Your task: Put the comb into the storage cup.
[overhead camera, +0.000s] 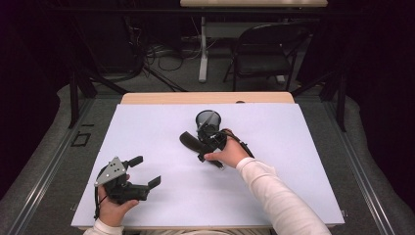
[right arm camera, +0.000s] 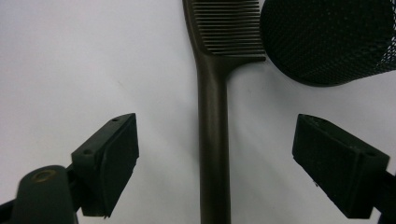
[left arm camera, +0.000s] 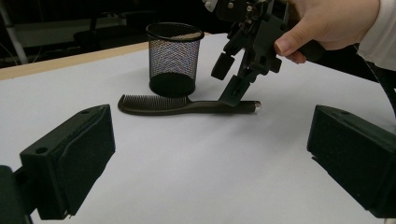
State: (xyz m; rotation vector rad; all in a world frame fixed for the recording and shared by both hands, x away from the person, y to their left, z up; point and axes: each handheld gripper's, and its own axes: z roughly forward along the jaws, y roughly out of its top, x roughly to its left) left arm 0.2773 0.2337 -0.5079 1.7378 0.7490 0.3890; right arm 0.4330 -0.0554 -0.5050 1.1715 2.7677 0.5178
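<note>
The right gripper (right arm camera: 215,158) is straddling the comb (right arm camera: 214,140) with its jaws standing wide, one on each side of the handle, neither pad touching it. This looks like the approach to a pickup: the next move is calling for a further drop, then a squeeze across the handle. The comb is lying flat on the counter (overhead camera: 293,161), teeth end just beside the mesh cup (overhead camera: 209,121), handle end pointing away from it toward the person. The left gripper (overhead camera: 147,171) is resting apart, jaws wide and holding nothing.
</note>
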